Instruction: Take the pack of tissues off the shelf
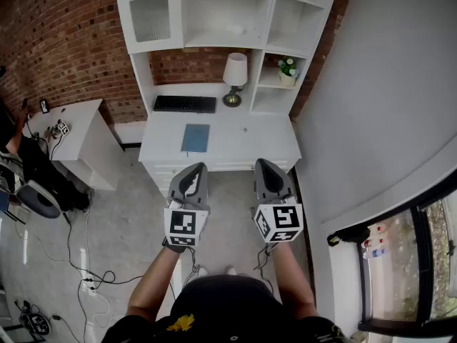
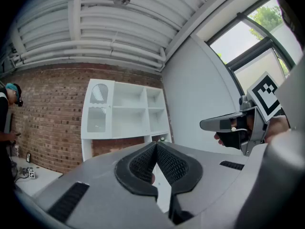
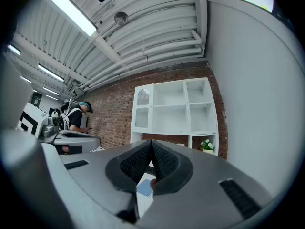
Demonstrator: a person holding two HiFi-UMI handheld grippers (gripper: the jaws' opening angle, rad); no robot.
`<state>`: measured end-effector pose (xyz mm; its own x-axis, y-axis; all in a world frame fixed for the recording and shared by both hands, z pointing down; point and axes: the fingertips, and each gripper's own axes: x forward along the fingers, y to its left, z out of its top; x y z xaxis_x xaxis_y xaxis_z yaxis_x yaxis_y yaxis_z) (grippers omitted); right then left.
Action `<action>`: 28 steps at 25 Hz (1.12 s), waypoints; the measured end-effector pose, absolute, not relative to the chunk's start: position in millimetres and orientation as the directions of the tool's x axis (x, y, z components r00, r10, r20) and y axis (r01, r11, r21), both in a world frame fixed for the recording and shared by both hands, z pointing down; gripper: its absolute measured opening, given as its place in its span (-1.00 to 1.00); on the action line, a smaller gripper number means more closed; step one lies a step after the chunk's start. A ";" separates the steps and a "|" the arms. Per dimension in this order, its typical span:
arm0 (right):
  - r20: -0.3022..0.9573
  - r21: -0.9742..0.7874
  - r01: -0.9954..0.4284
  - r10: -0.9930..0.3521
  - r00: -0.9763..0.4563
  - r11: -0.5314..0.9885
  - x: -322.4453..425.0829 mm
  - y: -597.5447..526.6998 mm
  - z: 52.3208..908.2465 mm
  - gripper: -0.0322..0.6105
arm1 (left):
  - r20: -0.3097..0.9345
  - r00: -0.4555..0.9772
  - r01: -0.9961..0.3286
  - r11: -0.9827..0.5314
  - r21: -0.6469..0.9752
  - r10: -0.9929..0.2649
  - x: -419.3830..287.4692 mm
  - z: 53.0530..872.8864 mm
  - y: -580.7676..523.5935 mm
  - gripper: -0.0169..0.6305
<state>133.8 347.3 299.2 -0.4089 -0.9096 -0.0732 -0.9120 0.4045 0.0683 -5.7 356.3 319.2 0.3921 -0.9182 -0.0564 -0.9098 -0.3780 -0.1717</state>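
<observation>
Your left gripper [image 1: 198, 167] and right gripper [image 1: 263, 163] are held level, short of the desk [image 1: 243, 143], jaws closed tip to tip on nothing. Step closer and spread one pair before reaching the small pale pack of tissues [image 1: 235, 29], seemingly in the shelf's [image 1: 207, 41] middle compartment.

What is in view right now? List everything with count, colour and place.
desk with shelf unit: one, white, against the brick wall
keyboard: one, black, back left of the desk
lamp: one, white shade, right of the keyboard
notebook: one, blue, middle of the desk
potted plant: one, green, lower right shelf compartment
small object: one, white, middle shelf; perhaps the tissues, too small to tell
side table: one, white, left of the desk
cables: several, floor at left
left gripper: grey, shut, empty
right gripper: grey, shut, empty
</observation>
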 end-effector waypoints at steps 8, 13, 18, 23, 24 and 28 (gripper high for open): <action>-0.085 0.083 -0.917 -0.914 -0.398 0.391 126.1 347.1 295.5 -0.89 | -0.081 0.390 -0.912 -0.372 -0.175 -0.917 -24.4 314.2 352.9 -0.91; -0.082 0.095 -0.916 -0.914 -0.397 0.389 119.0 349.7 297.0 -0.89 | -0.075 0.394 -0.909 -0.377 -0.179 -0.916 -30.1 317.8 354.9 -0.91; -0.101 0.094 -0.913 -0.909 -0.405 0.396 113.2 351.2 297.2 -0.89 | -0.063 0.393 -0.909 -0.377 -0.175 -0.917 -37.0 322.3 354.4 -0.91; -0.108 0.129 -0.898 -0.894 -0.435 0.421 101.2 351.7 295.7 -0.64 | -0.058 0.385 -0.913 -0.371 -0.172 -0.921 -44.4 323.2 353.8 -0.91; -0.106 0.129 -0.894 -0.891 -0.442 0.429 98.6 351.3 296.2 -0.50 | -0.057 0.383 -0.914 -0.368 -0.170 -0.922 -46.4 323.8 354.2 -0.91; -0.096 0.094 -0.882 -0.878 -0.470 0.462 91.4 349.6 302.0 -0.08 | -0.051 0.365 -0.921 -0.352 -0.167 -0.930 -60.5 327.1 354.9 -0.91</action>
<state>91.4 349.6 302.0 -0.4698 -0.8776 -0.0959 -0.8819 0.4618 0.0944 -60.5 354.9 327.1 0.3647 -0.9297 -0.0515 -0.9210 -0.3521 -0.1667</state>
